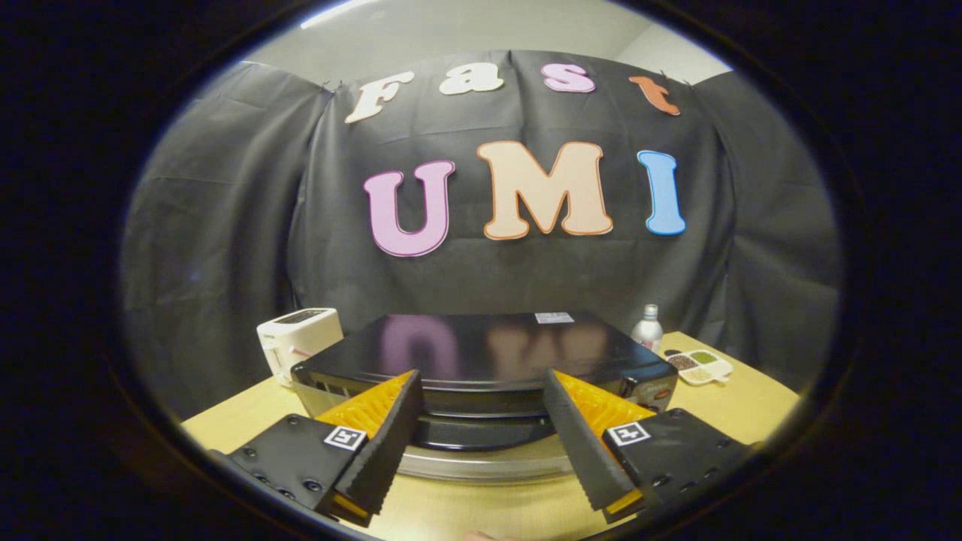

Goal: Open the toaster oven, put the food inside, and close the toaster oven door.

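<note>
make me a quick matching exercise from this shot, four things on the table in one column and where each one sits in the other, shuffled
Things
1. toaster oven
2. white toaster
3. bottle
4. divided dish

Places
A. at the oven's far right corner, upright, by the black cloth
B. just ahead of the open gripper, its top seen between the fingers
C. on the table right of the oven, nearer than the bottle
D. left of the oven, beside its back corner

Pairs: 1-B, 2-D, 3-A, 4-C
</note>
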`<control>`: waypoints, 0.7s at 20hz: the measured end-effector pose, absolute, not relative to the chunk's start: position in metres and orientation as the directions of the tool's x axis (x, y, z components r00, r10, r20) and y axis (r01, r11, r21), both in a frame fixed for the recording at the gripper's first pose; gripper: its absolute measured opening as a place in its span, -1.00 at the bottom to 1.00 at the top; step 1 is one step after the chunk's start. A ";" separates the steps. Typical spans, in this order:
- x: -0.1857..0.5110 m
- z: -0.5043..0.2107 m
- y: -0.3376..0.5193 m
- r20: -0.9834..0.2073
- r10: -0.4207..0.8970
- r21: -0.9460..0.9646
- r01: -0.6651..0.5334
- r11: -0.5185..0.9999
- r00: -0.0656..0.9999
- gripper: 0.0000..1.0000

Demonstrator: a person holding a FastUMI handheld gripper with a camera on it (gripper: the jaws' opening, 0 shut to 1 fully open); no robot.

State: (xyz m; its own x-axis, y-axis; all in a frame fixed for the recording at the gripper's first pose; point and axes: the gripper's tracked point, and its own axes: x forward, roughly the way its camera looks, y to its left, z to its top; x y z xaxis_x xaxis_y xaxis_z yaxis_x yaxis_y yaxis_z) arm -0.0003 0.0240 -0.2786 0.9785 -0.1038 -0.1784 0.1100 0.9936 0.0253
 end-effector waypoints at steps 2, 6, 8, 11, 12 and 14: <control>-0.016 -0.281 0.026 -0.181 -0.099 0.028 0.106 0.994 0.979 1.00; -0.056 -0.295 0.029 -0.213 -0.090 0.038 0.100 0.994 0.973 1.00; -0.078 -0.307 0.032 -0.234 -0.088 0.036 0.099 0.994 0.968 1.00; -0.103 -0.327 0.033 -0.264 -0.088 0.027 0.098 0.995 0.960 1.00; -0.109 -0.334 0.034 -0.270 -0.089 0.022 0.099 0.995 0.959 1.00; -0.120 -0.345 0.035 -0.274 -0.096 0.012 0.103 0.995 0.957 1.00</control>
